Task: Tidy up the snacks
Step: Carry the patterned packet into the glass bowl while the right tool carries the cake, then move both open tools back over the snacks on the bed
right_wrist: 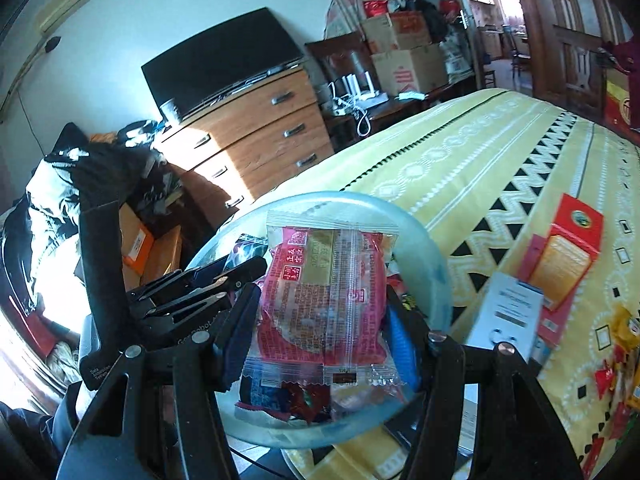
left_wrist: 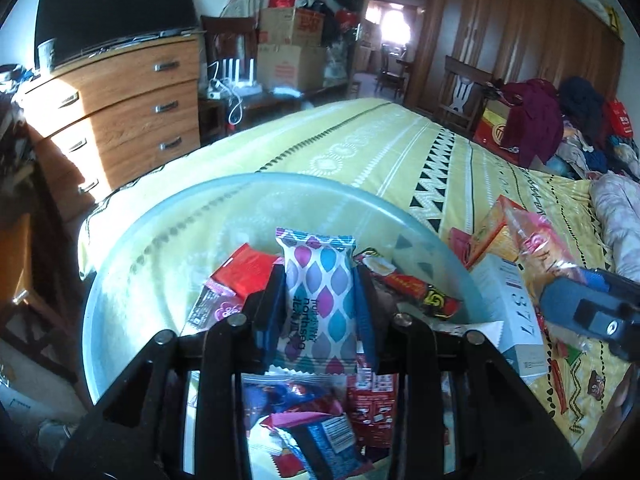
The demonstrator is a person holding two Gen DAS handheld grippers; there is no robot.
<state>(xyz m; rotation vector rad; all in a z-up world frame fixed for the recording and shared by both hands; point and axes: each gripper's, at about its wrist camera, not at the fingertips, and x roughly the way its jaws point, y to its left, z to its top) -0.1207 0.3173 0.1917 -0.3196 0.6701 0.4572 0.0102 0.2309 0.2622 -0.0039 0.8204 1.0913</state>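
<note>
A clear bluish bowl [left_wrist: 240,184] sits on the yellow patterned bed and holds several snack packets [left_wrist: 404,286]. My left gripper [left_wrist: 320,276] hangs over the bowl, shut on a white packet with coloured drop shapes [left_wrist: 316,252], which stands upright between the pads. My right gripper [right_wrist: 322,304] is shut on a pink-red packet in clear wrap [right_wrist: 324,256], held above the same bowl [right_wrist: 438,268]. In the right wrist view the left gripper [right_wrist: 224,276] shows at the bowl's left. The right gripper's body [left_wrist: 592,308] appears at the right edge of the left wrist view.
A white box [right_wrist: 508,308] and a red-orange box [right_wrist: 568,256] lie on the bed to the bowl's right, with loose snacks [right_wrist: 616,360] beyond. A wooden dresser [left_wrist: 120,112] with a TV stands past the bed's left edge. Clothes [left_wrist: 536,116] are piled at the far right.
</note>
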